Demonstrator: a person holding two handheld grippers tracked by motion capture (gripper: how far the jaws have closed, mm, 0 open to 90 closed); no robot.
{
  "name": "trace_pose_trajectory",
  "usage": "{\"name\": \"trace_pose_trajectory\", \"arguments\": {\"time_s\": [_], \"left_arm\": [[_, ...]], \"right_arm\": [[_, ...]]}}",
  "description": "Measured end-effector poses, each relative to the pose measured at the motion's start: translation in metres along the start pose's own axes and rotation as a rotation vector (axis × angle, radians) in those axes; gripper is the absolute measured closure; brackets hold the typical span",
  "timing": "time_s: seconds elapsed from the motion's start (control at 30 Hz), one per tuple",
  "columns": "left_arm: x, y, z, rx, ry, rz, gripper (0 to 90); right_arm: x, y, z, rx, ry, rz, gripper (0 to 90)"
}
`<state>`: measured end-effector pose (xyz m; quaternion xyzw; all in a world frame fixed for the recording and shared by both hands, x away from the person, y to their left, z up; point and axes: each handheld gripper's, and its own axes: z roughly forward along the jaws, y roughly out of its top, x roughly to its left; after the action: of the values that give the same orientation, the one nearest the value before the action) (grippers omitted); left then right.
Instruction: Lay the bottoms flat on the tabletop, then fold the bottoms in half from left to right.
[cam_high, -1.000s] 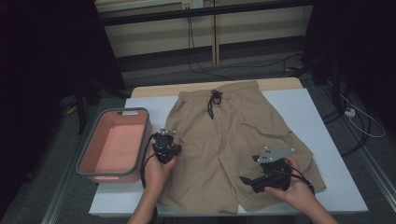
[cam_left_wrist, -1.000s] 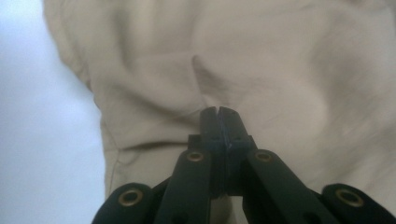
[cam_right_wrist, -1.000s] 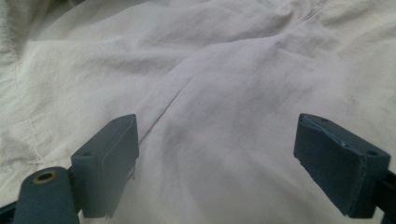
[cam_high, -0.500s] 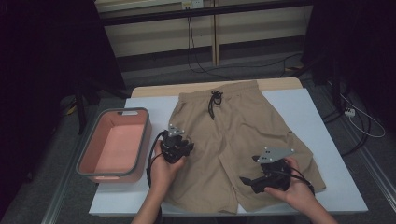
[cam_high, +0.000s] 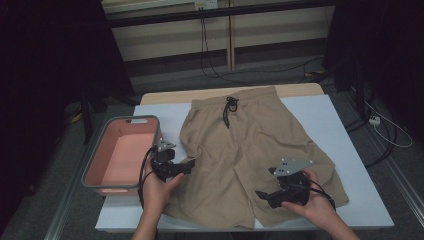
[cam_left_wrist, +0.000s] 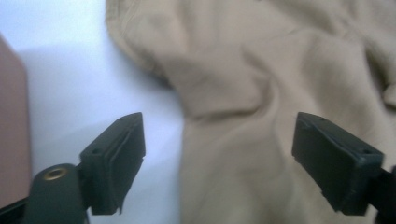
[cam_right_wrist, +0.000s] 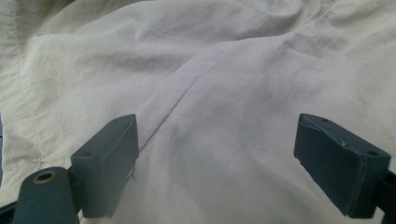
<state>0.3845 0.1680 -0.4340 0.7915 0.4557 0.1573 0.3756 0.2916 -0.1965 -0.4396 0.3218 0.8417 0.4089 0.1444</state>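
Tan shorts (cam_high: 250, 150) lie flat on the white table (cam_high: 350, 130), waistband and black drawstring (cam_high: 230, 111) at the far side. My left gripper (cam_high: 187, 165), jaws wide and holding nothing, hovers at the outer edge of the shorts' left leg, beside the pink basin (cam_high: 122, 155). My right gripper (cam_high: 265, 196), jaws equally wide and empty, sits over the right leg near its hem
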Motion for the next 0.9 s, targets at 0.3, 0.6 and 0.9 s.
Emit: {"name": "trace_pose_trajectory", "arguments": {"time_s": [0.3,0.6,0.9], "left_arm": [[-0.003,-0.007,0.003,0.029,-0.027,-0.009,15.5],[-0.002,-0.010,0.006,0.062,-0.031,-0.010,20.1],[0.002,-0.014,0.007,0.128,-0.025,-0.034,48.7]], "right_arm": [[-0.001,0.000,-0.002,-0.004,-0.008,0.004,14.0],[-0.003,0.000,-0.002,-0.009,-0.009,0.007,13.9],[-0.006,-0.001,-0.001,-0.007,-0.013,0.017,13.9]]}}
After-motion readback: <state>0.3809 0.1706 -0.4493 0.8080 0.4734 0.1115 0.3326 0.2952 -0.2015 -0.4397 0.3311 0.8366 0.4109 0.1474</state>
